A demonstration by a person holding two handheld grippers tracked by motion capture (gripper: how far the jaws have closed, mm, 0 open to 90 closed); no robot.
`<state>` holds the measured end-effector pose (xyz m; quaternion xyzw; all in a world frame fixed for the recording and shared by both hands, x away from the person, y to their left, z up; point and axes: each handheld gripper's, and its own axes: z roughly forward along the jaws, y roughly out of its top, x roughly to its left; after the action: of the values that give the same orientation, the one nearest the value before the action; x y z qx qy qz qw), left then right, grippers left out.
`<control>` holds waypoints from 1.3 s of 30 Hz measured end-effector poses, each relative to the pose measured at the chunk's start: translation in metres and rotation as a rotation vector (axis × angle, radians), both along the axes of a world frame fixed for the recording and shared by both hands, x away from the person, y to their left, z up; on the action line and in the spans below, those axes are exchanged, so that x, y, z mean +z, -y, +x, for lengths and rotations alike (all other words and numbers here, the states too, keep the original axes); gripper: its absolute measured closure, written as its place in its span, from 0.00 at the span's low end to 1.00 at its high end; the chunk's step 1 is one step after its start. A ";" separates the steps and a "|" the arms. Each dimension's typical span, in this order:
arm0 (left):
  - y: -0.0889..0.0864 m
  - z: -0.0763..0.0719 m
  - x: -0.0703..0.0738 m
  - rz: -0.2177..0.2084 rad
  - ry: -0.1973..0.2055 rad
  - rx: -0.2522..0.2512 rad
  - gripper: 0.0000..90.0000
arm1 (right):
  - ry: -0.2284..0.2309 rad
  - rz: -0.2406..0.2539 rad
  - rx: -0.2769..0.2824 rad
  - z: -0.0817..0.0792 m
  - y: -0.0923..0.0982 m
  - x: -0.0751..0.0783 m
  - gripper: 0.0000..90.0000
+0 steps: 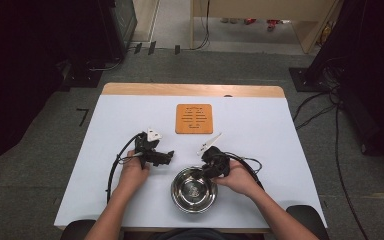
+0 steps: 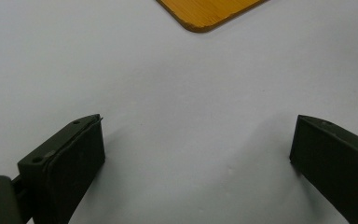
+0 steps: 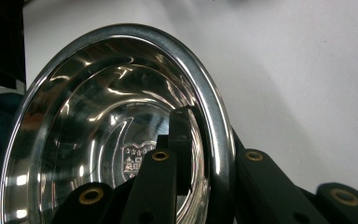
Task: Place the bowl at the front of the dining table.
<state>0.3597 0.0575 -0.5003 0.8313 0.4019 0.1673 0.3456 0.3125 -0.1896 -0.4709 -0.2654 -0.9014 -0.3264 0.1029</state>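
right jaws clamped on the steel bowl (image 3: 121, 93) rim, outer jaw half hidden; left jaws spread over bare table (image 2: 191, 93)

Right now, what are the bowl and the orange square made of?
Bowl: looks like polished steel; it is mirror-shiny with bright reflections and a stamped mark inside. Square: probably wood or bamboo; it is matte orange-brown with cut slots.

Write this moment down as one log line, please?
right gripper: shut on rim of steel bowl, one jaw inside, one outside | left gripper: open, nothing between jaws, over table | wooden trivet: untouched
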 end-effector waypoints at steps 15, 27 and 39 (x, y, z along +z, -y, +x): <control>0.000 0.000 0.000 0.003 0.000 -0.002 0.03 | -0.044 0.002 -0.005 0.002 0.002 -0.002 0.96; 0.000 0.000 0.000 0.001 0.000 0.000 0.03 | -0.034 0.019 -0.026 0.003 0.004 0.001 0.95; 0.000 0.000 0.000 0.000 0.001 0.000 0.03 | -0.031 0.028 -0.059 0.007 0.008 0.002 0.95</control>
<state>0.3597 0.0575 -0.5004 0.8311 0.4020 0.1675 0.3458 0.3190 -0.1973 -0.4693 -0.2953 -0.8868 -0.3379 0.1108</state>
